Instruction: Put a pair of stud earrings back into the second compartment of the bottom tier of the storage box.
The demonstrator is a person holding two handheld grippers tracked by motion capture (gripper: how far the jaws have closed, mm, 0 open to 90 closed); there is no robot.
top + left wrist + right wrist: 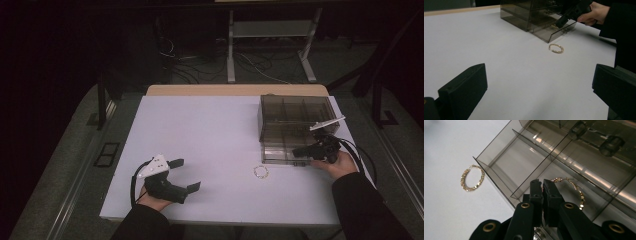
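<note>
- A thin gold chain bracelet point(574, 188) lies in the front compartment of the pulled-out drawer of the smoky transparent plastic organiser box point(295, 112), just beyond the tips of the right gripper point(542, 185) and partly hidden behind them.
- The right gripper's fingers point(550, 195) are pressed together. I cannot tell whether a link of that bracelet is caught between them or merely lies behind them.
- A second gold chain bracelet point(472, 178) rests on the white table point(200, 130), outside the drawer's front corner, off to the left of those fingers in the right gripper view.
- The left gripper point(182, 175) hovers low over the near side of the table, its fingers point(465, 87) spread wide with nothing between them; the loose bracelet point(556, 48) lies well ahead of it.
- Count: two bracelets, one organiser box with one drawer drawn out, two grippers.
- Risks, as I judge them: if a link is snagged in the closed fingers, lifting away could drag the bracelet back out over the drawer's low wall.
- The fingers sit close to the thin dividers, so a sideways nudge could shove the drawer or shift the light box.
- The bracelet on the table is flat and slippery; a shallow pinch may skid it rather than lift it.
</note>
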